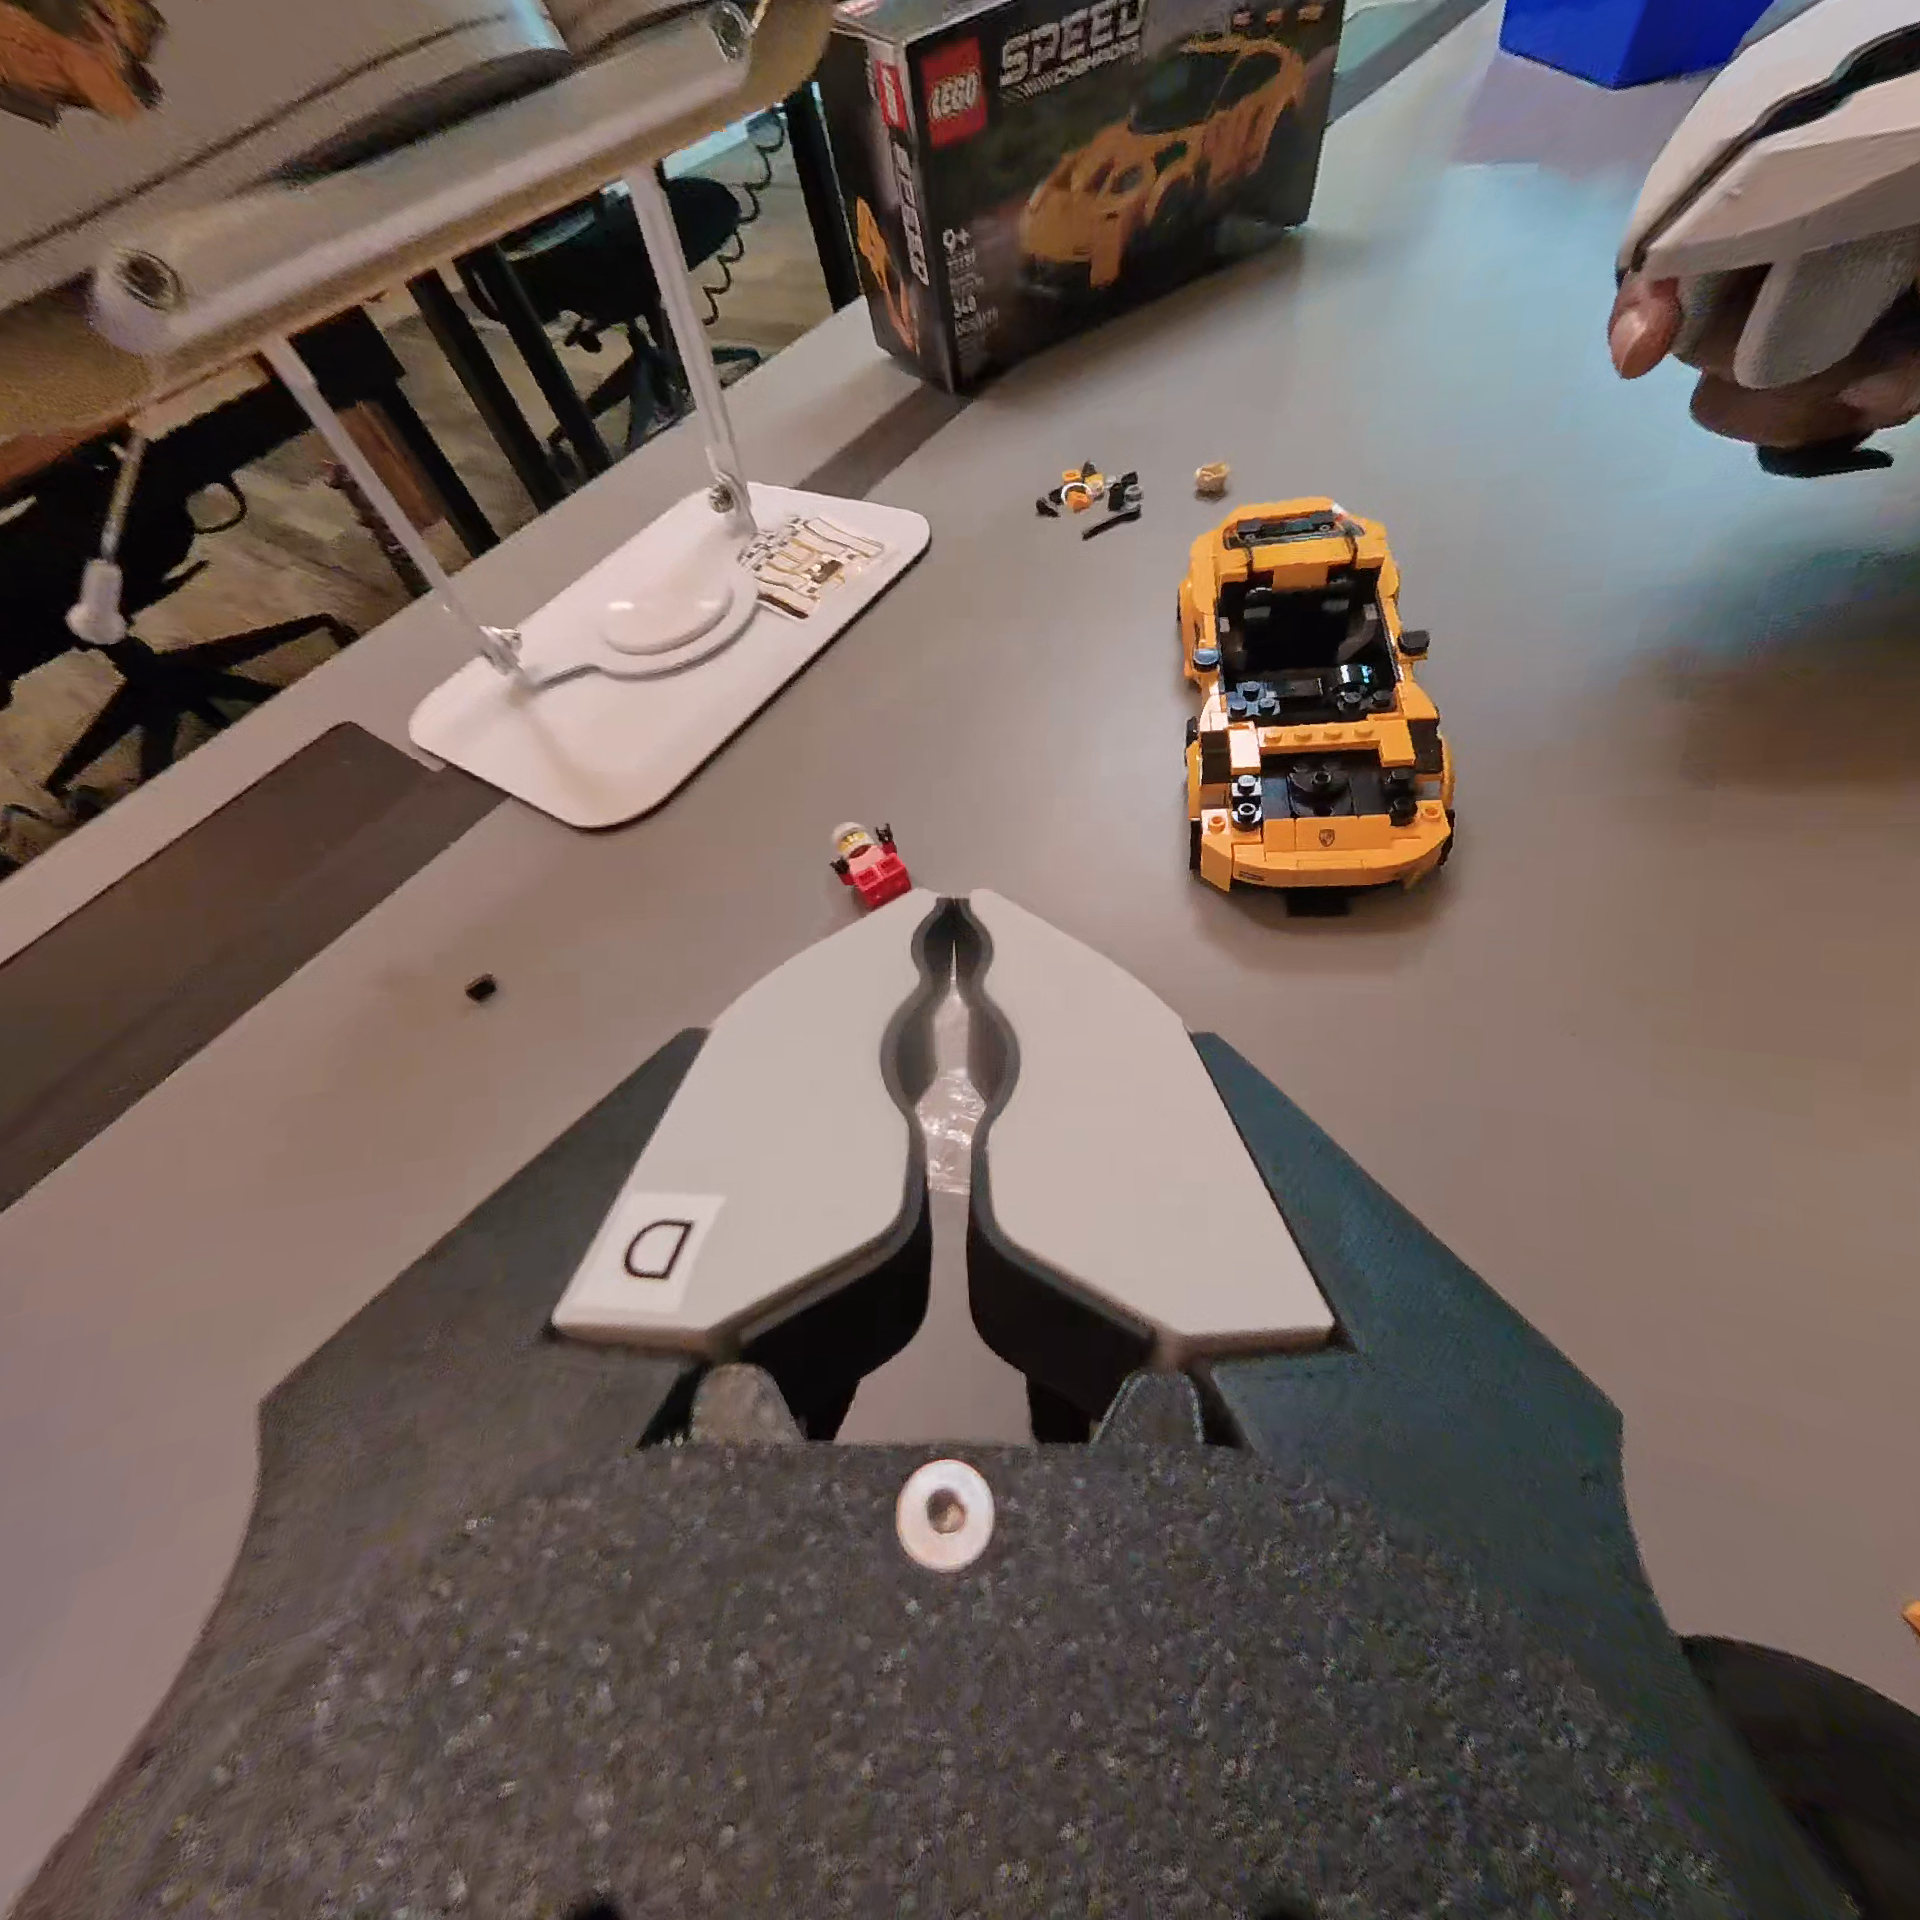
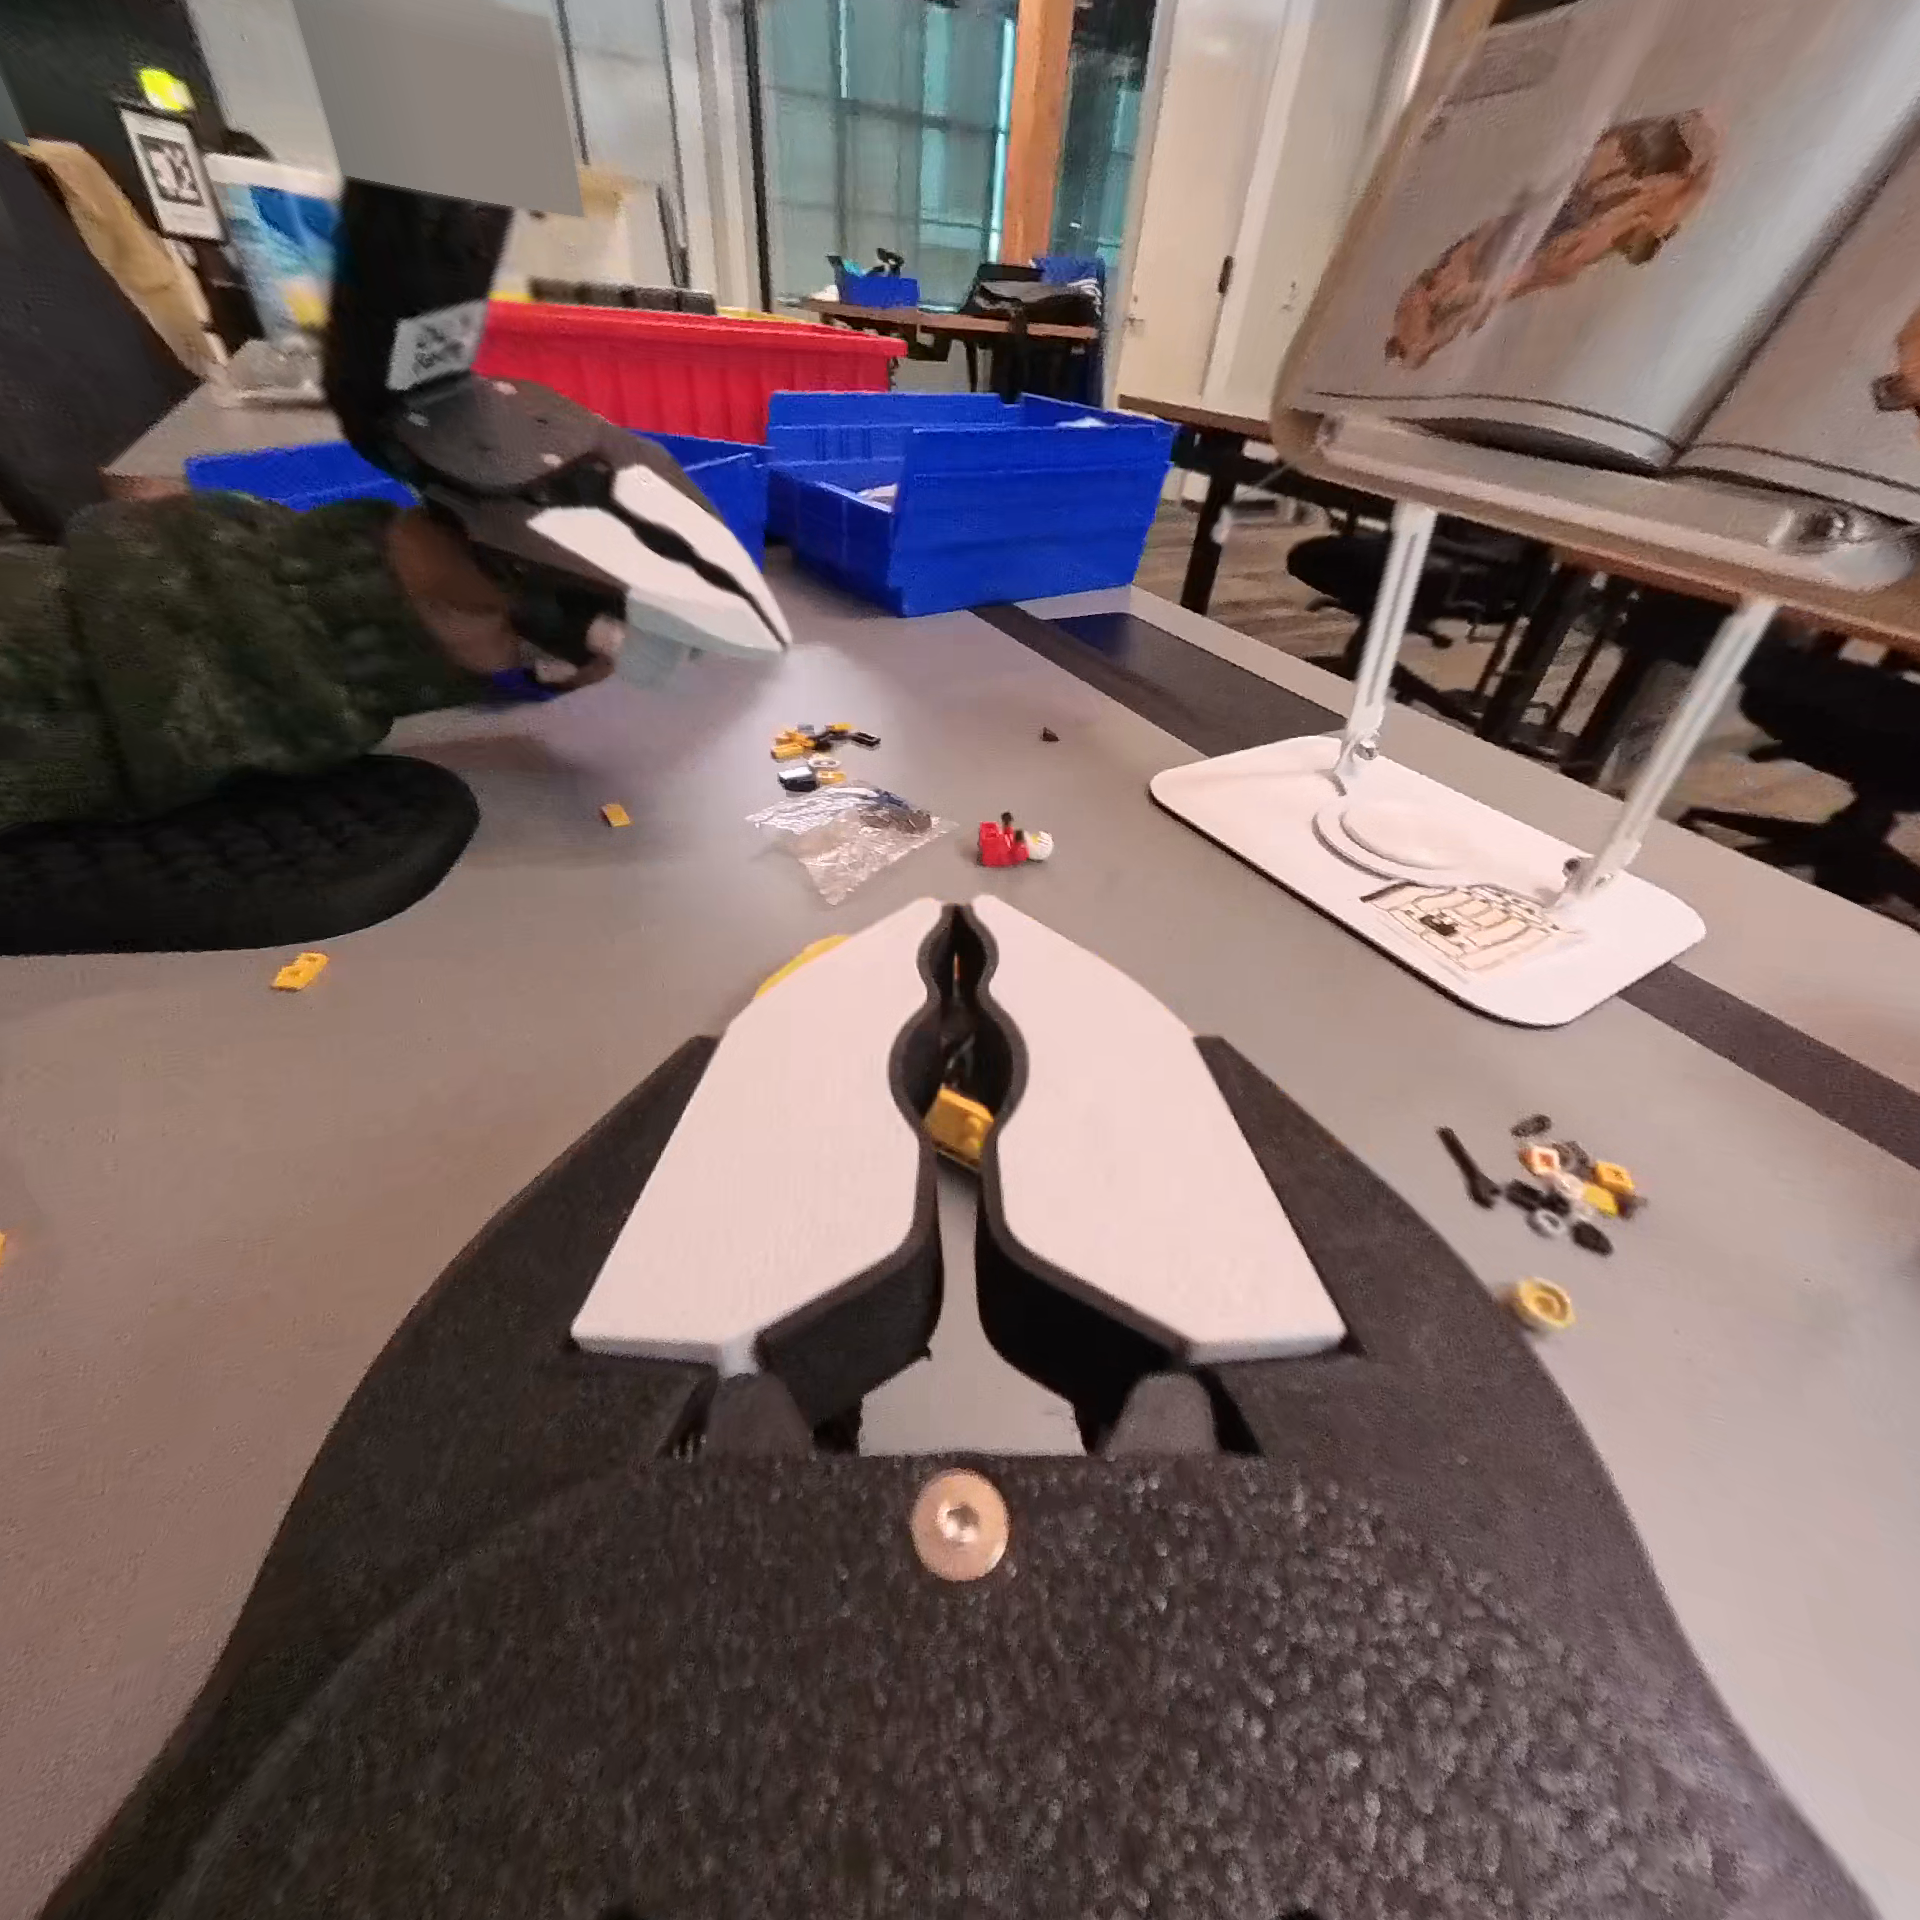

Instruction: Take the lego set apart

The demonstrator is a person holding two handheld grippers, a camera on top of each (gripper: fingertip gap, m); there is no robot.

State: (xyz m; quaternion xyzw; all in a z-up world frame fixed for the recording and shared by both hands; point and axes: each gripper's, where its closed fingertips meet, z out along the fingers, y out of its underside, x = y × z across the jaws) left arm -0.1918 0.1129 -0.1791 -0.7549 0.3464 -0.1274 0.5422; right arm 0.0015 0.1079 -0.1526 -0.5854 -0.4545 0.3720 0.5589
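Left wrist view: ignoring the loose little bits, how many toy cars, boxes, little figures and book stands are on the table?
Yellow toy car: 1
Set box: 1
Red little figure: 1
White book stand: 1
Total: 4

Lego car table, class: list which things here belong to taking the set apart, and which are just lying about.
Part of the job:
yellow lego car
minifigure
pile of loose pieces
left gripper
right gripper

Lying about:
set box
white book stand
plastic bag
blue bins
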